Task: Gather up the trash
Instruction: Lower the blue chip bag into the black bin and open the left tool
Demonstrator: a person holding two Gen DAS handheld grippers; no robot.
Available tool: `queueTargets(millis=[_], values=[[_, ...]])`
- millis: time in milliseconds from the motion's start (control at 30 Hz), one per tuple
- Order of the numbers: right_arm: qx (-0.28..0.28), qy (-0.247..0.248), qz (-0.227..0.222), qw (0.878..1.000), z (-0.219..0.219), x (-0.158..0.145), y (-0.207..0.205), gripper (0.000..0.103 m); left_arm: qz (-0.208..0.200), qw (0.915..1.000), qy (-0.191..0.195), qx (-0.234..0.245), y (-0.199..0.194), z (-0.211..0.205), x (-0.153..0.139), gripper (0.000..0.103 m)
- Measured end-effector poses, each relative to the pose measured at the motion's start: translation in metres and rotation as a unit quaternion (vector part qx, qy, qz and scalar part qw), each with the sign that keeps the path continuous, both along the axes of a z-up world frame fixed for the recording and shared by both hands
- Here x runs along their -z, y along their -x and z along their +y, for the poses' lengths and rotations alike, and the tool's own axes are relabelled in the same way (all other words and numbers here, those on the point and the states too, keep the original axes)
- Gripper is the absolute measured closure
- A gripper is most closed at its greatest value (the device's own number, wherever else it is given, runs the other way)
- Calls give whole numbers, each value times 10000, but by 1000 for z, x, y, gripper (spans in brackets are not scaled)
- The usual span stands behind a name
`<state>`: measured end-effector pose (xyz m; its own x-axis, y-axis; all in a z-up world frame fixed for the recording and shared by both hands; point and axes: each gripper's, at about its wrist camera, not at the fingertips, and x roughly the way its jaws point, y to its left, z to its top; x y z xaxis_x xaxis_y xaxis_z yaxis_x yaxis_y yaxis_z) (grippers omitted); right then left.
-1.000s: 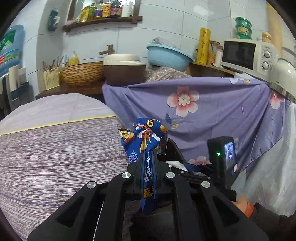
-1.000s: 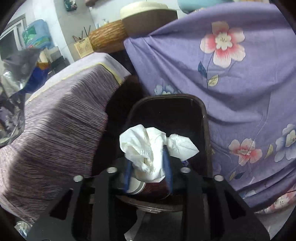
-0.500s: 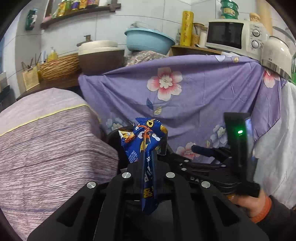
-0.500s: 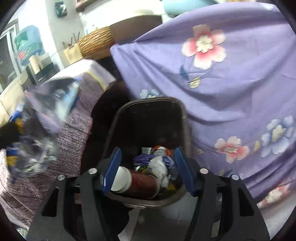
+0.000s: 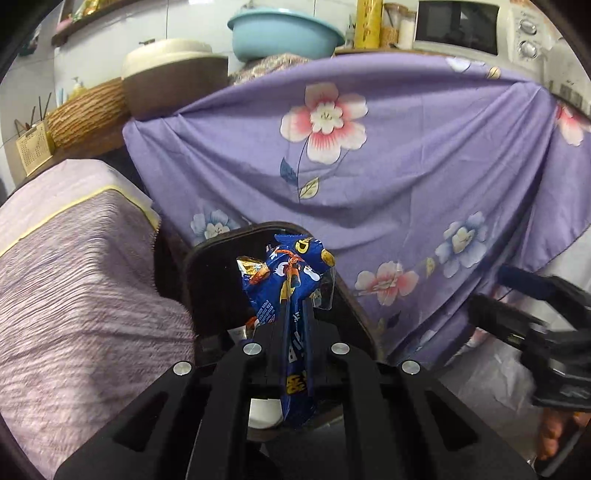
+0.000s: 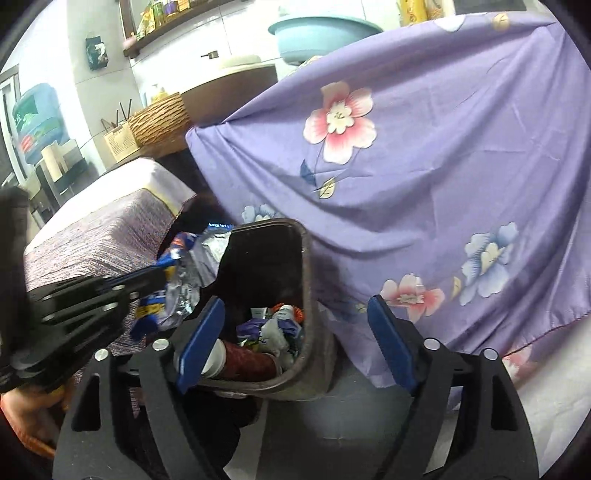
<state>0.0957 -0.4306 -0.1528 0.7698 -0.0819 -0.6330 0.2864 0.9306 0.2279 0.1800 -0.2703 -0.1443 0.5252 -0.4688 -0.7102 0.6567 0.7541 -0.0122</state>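
Fingers (image 5: 286, 314) of our left gripper (image 5: 295, 321) clamp the blue snack wrapper (image 5: 286, 280) over the bin's (image 6: 308, 280) near rim. Right gripper (image 6: 295, 325) has gone wide open; its tissue dropped in, wrapper next.

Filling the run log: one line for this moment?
left gripper: shut on wrapper, over bin | right gripper: open, nothing held | bin holds cup, other trash | next, likely: drop wrapper

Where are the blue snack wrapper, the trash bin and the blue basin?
blue snack wrapper (image 5: 291, 273), left wrist view, crumpled top part.
trash bin (image 6: 308, 280), right wrist view, right rim.
blue basin (image 5: 284, 35), left wrist view, front wall.
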Motion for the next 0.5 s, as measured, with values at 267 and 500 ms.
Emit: queueTargets(millis=[267,500], values=[[21,-9,103,9999,-4,5,7,21,221,9992,-312,-87,-28,-15,27,95],[63,-3,104,9999,-6,2,12,21,169,9994,-210,-225,-33,-12,27,37]])
